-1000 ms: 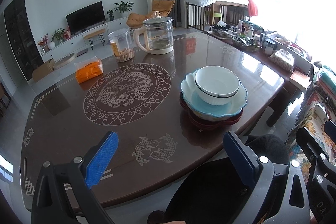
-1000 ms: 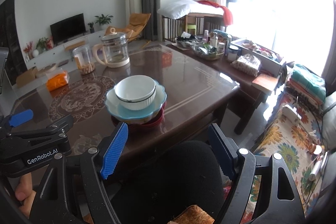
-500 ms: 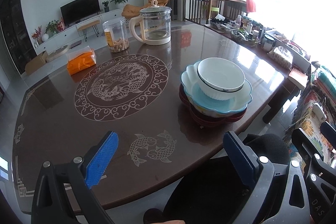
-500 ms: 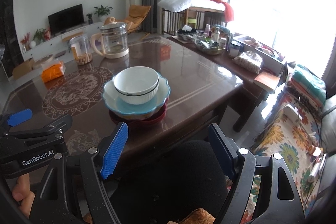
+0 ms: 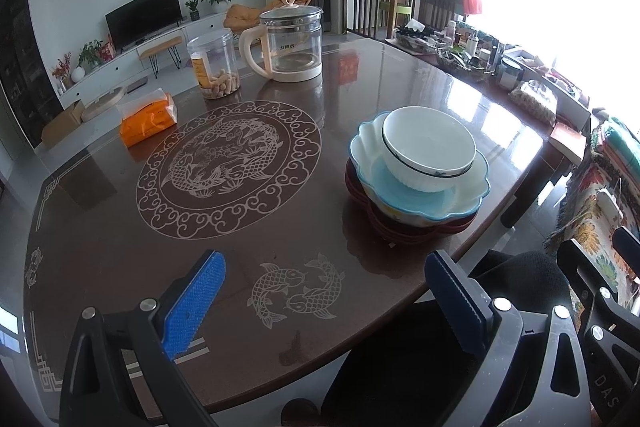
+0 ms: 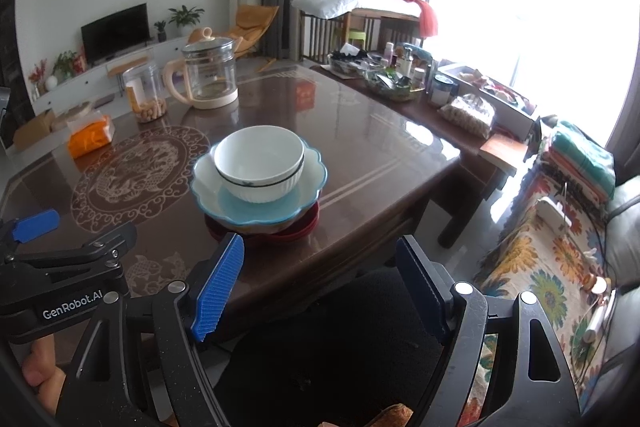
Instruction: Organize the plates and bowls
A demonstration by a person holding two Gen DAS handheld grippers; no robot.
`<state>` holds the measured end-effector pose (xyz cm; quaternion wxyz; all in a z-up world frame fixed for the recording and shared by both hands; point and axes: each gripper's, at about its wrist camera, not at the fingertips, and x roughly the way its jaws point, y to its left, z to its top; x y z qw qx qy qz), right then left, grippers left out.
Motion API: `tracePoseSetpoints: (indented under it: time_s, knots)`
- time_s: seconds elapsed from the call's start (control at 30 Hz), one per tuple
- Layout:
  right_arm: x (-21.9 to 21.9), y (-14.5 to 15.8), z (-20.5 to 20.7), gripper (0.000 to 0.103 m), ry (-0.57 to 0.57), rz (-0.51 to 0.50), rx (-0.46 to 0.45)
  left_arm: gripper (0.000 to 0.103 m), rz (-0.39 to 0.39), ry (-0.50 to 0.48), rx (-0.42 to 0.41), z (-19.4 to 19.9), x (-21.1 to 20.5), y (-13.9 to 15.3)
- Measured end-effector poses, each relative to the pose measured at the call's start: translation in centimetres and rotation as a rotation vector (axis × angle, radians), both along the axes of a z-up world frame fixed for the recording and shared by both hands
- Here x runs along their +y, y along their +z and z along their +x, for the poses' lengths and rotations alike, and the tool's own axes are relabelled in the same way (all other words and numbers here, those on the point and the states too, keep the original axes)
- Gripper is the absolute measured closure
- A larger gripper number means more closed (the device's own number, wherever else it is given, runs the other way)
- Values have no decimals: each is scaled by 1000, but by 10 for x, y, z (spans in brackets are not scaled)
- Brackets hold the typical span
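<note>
left tool (image 5: 322, 285) spread wide, empty; right tool (image 6: 320, 267) spread wide, empty; white bowl (image 6: 259, 163) untouched

Left tongs (image 5: 324, 291) and right tongs (image 6: 320, 279), both agape, empty.

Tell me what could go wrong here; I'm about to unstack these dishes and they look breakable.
1. The white bowl sits off-centre in the blue scalloped dish, so lifting the dish first could tip the bowl out.
2. The stack rests on a red plate near the table edge; a nudge may slide it off.
3. The glossy top looks slippery. Both the left gripper and the right gripper are open and empty.
</note>
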<state>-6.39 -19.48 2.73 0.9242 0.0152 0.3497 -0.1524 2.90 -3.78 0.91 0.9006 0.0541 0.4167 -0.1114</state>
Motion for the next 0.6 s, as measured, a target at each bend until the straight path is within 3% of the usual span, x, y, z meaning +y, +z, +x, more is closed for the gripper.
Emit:
tracePoseSetpoints:
  time_s: [0.6]
  knots:
    - [-14, -5, -6, 22, -3, 50, -17, 3, 14, -25, 5, -9, -13, 1]
